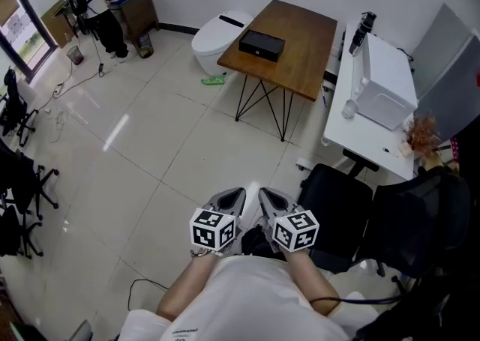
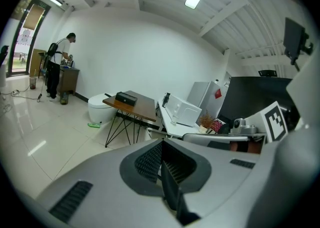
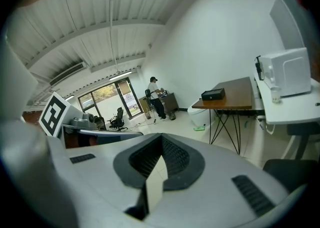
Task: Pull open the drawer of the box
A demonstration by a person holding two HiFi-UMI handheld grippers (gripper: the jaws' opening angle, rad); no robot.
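Head view: left gripper (image 1: 234, 198) and right gripper (image 1: 270, 198) are held side by side near the person's body, well apart from the black box (image 1: 262, 46) on the wooden counter (image 1: 304, 62). Left gripper view: jaws pressed together, empty. Right gripper view: jaws likewise closed on nothing. Likely the approach step. Next: reach the counter and open the jaws at the drawer front.

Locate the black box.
In the head view, the black box sits upper centre on the wooden table, near its left edge, right of the white toilet.
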